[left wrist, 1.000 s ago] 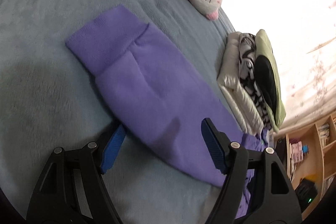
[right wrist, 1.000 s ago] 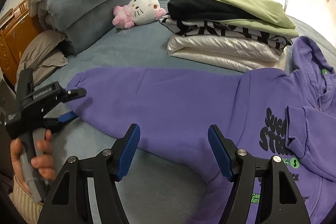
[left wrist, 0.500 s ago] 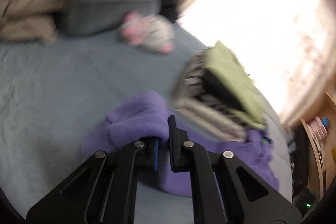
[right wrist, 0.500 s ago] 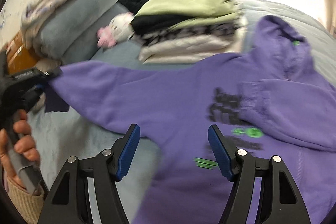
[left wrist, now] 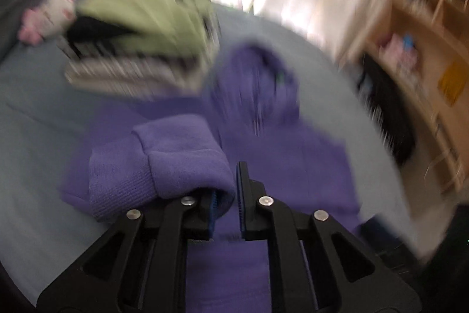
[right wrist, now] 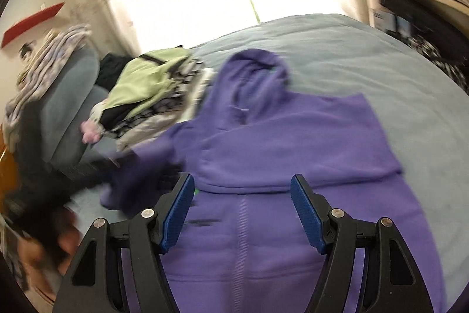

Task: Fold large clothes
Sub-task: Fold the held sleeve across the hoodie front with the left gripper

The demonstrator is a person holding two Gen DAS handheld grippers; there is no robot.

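the bare grey-blue bed cover (right wrist: 366, 55) lies open to the right of and beyond the purple hoodie (right wrist: 293, 143), with nothing on it. on the left a stack of folded clothes (right wrist: 152, 96) sits just beside the hood and blocks that side, with a plush toy (left wrist: 49, 16) and rolled bedding (right wrist: 67, 107) behind it. a wooden shelf (left wrist: 425, 55) bounds the far right, past the bed edge.

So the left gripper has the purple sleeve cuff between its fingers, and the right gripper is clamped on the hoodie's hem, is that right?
Not quite. The left gripper does have the purple sleeve cuff between its fingers, its jaws opening slightly. But the right gripper is open and holds nothing; it hovers over the purple hoodie, as the right wrist view shows.
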